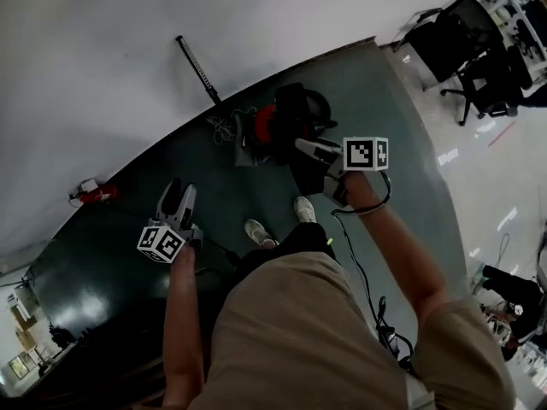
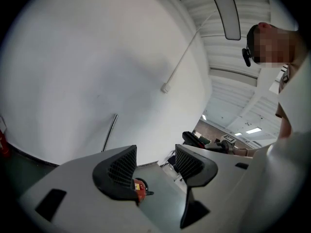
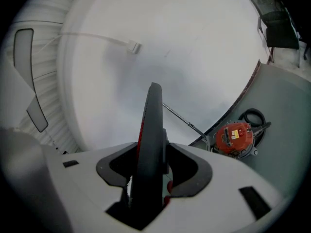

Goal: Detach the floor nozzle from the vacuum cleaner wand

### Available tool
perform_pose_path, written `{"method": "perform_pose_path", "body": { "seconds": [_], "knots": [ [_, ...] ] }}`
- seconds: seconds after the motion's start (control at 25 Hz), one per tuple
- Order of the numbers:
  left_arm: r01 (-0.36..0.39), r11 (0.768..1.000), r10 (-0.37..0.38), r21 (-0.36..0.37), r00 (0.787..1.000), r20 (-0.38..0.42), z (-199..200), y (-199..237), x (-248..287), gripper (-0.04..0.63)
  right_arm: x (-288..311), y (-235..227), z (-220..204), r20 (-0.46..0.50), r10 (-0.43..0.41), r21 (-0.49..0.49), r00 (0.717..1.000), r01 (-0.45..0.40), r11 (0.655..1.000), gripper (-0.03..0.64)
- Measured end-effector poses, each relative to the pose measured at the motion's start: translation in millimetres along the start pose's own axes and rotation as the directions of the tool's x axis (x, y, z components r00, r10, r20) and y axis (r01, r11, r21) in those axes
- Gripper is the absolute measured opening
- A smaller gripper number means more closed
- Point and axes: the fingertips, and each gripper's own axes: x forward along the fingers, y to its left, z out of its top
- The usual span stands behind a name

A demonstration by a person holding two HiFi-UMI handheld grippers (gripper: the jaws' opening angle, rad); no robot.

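- Left tongs (image 2: 155, 163) first: jaws apart, nothing between them, aimed a touch downward at the foot of the white wall (image 1: 102, 75).
- Ahead of them is the wand (image 1: 197, 68), a thin rod leaning on that wall. Its long axis slants up and off to the left, and its foot sits at the edge of the green floor (image 1: 154, 161).
- In the middle, the red vacuum body (image 1: 265, 126) sits on the floor, a black hose (image 3: 252, 115) looped beside it. It carries a yellow label and a pale one, both too small to read.
- Right tongs (image 3: 153, 166): clamped on a dark flat piece (image 3: 153, 115) with a red edge, upright between the pads. Seen edge-on, it's probably the floor nozzle, but I can't swear to it.
- That piece is well apart from the wand, to its right and nearer the person.
- No brand legible, only black-and-white square markers on both cubes.
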Motion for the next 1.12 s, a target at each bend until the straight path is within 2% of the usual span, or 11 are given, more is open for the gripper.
{"method": "perform_pose_path", "body": {
  "seconds": [0.12,0.44,0.72,1.0,1.12],
  "knots": [
    [-0.008,1.000,0.008,0.003,0.999,-0.032,-16,0,12,0.259,7,-10,-2,-0.020,0.009,0.015,1.000,-0.009,1.000,0.198],
    [0.042,0.999,-0.039,0.017,0.987,-0.159,-47,-29,46,0.259,8,-33,-17,-0.080,-0.022,0.038,0.997,0.025,0.999,0.198],
    [0.071,0.997,-0.060,0.034,0.963,-0.261,-76,-57,64,0.259,14,-42,-30,-0.155,-0.003,0.055,0.988,0.011,0.998,0.198],
    [0.102,0.993,-0.078,0.058,0.945,-0.317,-87,-69,82,0.259,20,-47,-35,-0.238,0.010,0.020,0.971,-0.006,1.000,0.198],
    [0.112,0.992,-0.089,0.057,0.946,-0.312,-83,-70,87,0.259,22,-50,-36,-0.239,0.011,0.027,0.971,-0.004,1.000,0.198]
  ]
}}
